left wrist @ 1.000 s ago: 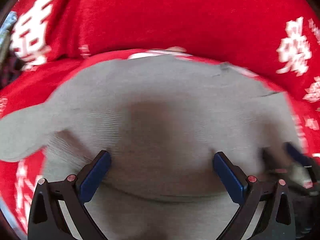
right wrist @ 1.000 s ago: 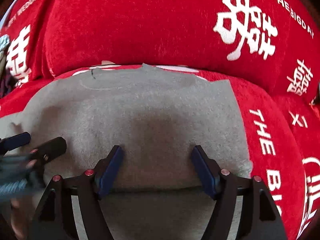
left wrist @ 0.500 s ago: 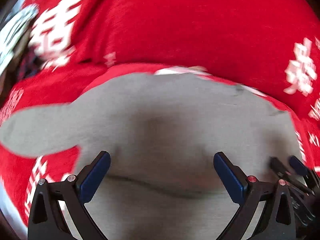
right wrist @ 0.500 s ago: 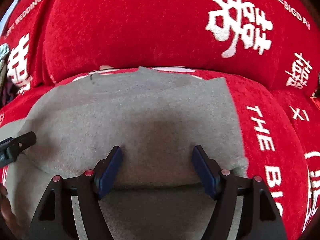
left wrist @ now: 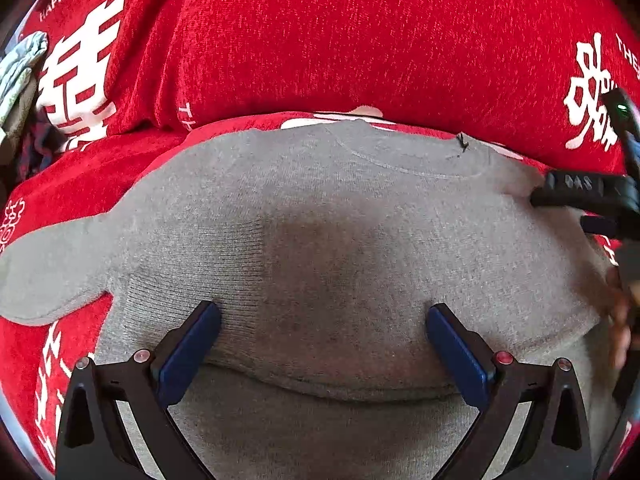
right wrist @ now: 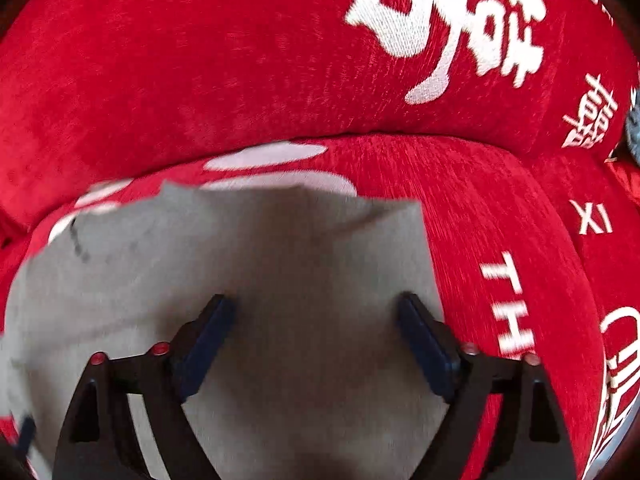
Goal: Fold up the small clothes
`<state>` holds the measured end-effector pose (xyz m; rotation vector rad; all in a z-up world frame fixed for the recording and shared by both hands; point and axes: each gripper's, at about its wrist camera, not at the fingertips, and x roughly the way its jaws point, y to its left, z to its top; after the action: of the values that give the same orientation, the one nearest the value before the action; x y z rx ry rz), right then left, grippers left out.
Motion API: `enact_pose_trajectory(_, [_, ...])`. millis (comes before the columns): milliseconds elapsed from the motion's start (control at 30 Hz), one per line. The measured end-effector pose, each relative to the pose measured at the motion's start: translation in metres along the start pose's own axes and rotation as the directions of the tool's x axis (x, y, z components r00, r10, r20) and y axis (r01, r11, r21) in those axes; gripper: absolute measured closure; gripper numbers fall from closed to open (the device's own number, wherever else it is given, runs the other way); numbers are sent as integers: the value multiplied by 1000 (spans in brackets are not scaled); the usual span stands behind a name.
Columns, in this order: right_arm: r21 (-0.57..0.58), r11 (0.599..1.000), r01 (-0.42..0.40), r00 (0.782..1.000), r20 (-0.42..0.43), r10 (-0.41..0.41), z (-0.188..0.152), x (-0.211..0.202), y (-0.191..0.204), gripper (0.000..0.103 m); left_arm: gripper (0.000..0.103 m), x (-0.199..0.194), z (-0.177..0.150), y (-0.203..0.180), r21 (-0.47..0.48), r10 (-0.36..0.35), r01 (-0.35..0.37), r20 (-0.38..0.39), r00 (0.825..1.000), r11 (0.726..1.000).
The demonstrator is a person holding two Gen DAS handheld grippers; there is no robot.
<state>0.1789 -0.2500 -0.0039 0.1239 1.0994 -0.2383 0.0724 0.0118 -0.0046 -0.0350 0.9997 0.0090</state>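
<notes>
A: Going from the left, what was there?

B: A grey sleeve [left wrist: 48,280] stuck out flat over the red sofa cover [left wrist: 360,40], unfolded. It belonged to the small grey sweater [left wrist: 340,248], which lay spread on the sofa seat with its hem already doubled up over the body.

A: And the left hand-held gripper [left wrist: 324,344]?

B: It hung over the folded hem with its blue pads far apart, gripping nothing; cloth lay beneath them, not pinched.

A: Further right?

B: The neckline [left wrist: 420,160] sat at the far edge, toward the backrest. At the sweater's right edge the right hand-held gripper [right wrist: 316,340] was over the shoulder area. Its jaws were opening, and the grey knit below them was not clamped. Its view was blurred.

A: So which step was in hand?

B: Judging by the layout, the bottom fold looked done and the side folds were due. The right side already looked tucked to a straight edge, though the blur left that uncertain.

A: What did the next move call for?

B: Probably pinching the left sleeve near its cuff and carrying it across the body, keeping the doubled hem from sliding on the plush cover.
</notes>
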Motion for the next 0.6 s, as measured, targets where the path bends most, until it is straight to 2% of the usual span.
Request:
enact_pose_trajectory(133, [-7, 1000, 26, 999, -24, -26, 19, 19, -1, 0, 0, 1, 0, 0, -1, 6, -6, 11, 1000, 1000])
enact_pose_trajectory(267, [-39, 999, 25, 1000, -10, -25, 21, 16, 4, 0, 0, 2, 0, -1, -6, 5, -5, 18, 1000, 1000])
enact_pose_trajectory(367, [-14, 1000, -23, 999, 25, 24, 3, -3, -2, 1, 0, 2, 0, 0, -8, 2, -2, 20, 1000, 1000])
enact_pose_trajectory(467, [-7, 999, -45, 997, 61, 45, -28, -25, -6, 1, 0, 2, 1, 0, -9, 2, -2, 19, 1000, 1000])
enact_pose_trajectory(600, [-55, 998, -2, 997, 78, 6, -64, -38, 3, 1, 0, 2, 1, -1, -8, 6, -6, 15, 1000, 1000])
